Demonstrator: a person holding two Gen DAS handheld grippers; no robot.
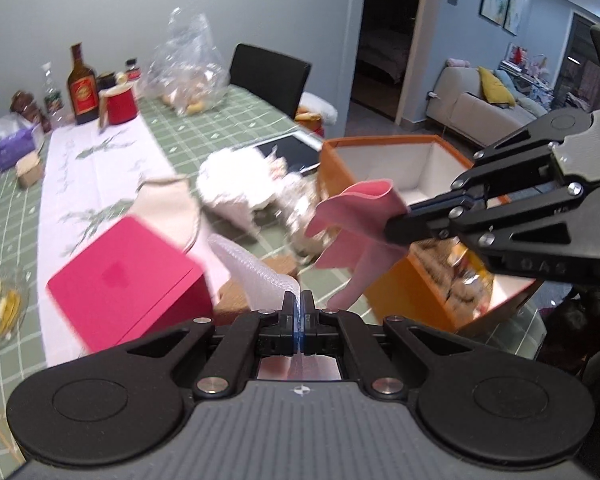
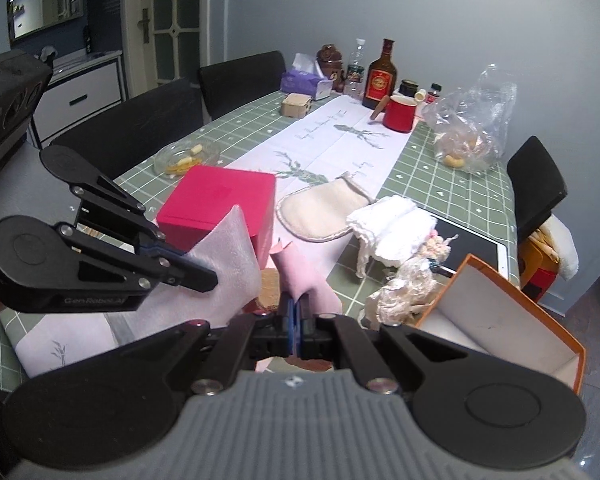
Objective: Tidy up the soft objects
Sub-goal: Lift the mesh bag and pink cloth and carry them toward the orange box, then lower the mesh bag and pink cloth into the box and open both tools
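Table: green checked cloth (image 2: 452, 168), orange box (image 1: 384, 300) at its edge.
Left gripper (image 1: 299, 300): I'm clamping foam sheet (image 1: 252, 276).
Right gripper (image 2: 296, 308): I'm clamping pink cloth (image 2: 300, 276).
Left to do: mitt (image 2: 324, 208), white cloth (image 2: 396, 224) lie beside the box.

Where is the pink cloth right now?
The pink cloth hangs pinched in the right gripper, lifted above the table between the magenta box and the orange box.
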